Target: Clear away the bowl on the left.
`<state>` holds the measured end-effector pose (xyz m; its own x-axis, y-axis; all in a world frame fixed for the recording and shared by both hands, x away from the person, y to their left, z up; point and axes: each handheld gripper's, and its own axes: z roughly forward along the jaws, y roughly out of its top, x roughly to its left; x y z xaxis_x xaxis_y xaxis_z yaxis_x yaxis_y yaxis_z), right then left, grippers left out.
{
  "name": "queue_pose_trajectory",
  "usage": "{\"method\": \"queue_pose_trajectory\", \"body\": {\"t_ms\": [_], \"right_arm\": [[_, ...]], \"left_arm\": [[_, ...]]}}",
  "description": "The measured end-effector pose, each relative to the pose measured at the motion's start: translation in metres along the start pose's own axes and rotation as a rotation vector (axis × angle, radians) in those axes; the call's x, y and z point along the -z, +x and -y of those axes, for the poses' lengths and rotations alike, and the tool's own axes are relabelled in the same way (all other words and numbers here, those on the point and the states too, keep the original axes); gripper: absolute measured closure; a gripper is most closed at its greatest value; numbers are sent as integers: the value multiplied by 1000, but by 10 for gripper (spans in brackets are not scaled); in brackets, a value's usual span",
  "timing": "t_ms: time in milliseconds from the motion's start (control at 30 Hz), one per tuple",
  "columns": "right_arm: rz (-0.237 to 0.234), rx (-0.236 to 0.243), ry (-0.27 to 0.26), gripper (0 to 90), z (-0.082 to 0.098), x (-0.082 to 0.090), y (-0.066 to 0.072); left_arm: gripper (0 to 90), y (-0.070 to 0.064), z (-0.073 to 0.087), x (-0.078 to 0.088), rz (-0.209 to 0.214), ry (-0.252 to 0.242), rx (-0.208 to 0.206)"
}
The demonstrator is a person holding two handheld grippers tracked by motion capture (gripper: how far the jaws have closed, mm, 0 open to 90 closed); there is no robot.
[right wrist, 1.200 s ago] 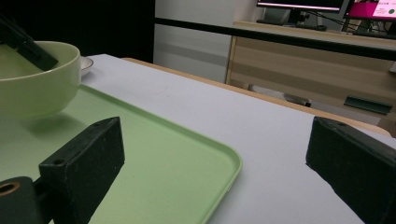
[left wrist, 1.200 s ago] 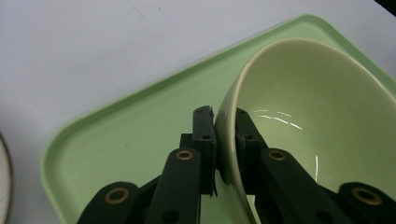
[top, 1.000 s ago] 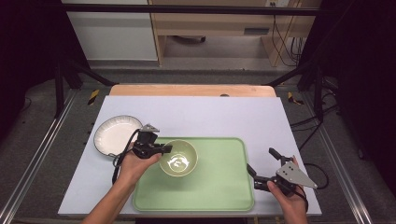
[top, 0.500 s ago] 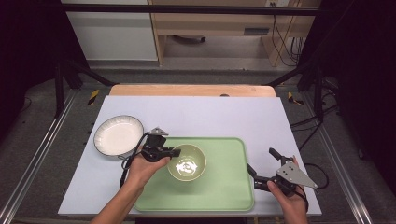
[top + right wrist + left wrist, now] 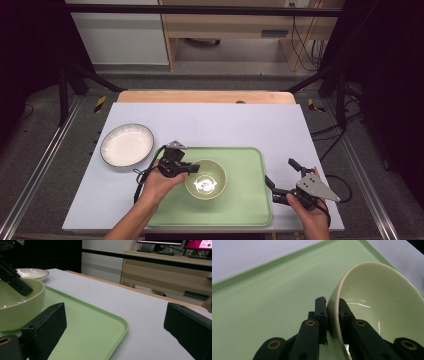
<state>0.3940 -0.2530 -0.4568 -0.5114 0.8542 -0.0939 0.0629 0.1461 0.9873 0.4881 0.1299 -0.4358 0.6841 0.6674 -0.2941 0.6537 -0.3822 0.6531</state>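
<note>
my left gripper [image 5: 332, 315] is clamped on the near rim of the pale green bowl [image 5: 206, 179], one jaw inside and one outside, with the bowl over the green tray [image 5: 245, 207]. my right gripper [image 5: 281, 177] rests just off the tray's right edge, jaws wide apart and holding nothing; the white plate [image 5: 127, 145] lies beyond my left gripper, off the tray.

The table [image 5: 210, 122] carries a green tray [image 5: 245, 205] and white plate [image 5: 126, 145].
</note>
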Motion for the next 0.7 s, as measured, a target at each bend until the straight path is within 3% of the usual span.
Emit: {"method": "queue_pose_trajectory", "body": {"t_ms": [700], "right_arm": [[2, -5, 2, 46, 0, 0, 0]], "left_arm": [[819, 6, 6, -3, 11, 11, 20]]}}
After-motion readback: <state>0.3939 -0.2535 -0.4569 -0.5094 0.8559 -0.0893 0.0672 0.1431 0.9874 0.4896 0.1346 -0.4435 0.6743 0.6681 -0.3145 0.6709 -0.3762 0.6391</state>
